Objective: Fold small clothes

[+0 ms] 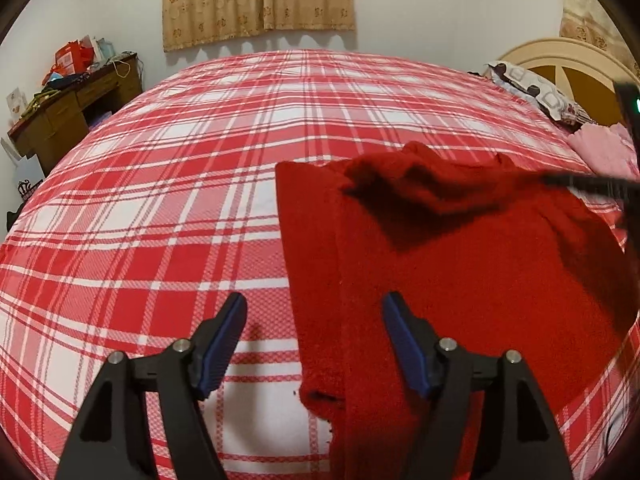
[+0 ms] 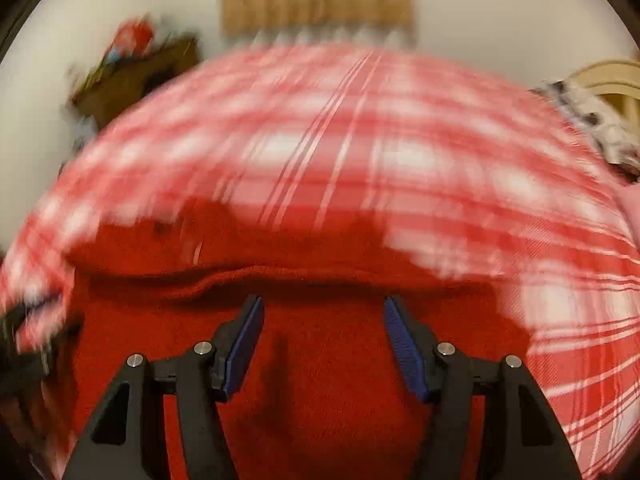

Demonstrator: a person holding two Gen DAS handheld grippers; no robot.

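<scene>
Both grippers apart and empty over the fuzzy red knit garment [image 1: 460,248].

Left gripper [image 1: 314,304]: blue-padded jaws spread wide, nothing between them, hanging over the garment's left edge. Right gripper [image 2: 324,308]: also parted, gripping nothing, above the garment's middle; that view is motion-blurred. The garment lies partly folded on the red-and-white plaid bedspread [image 1: 168,184], right of centre, one flap doubled across the top.
</scene>
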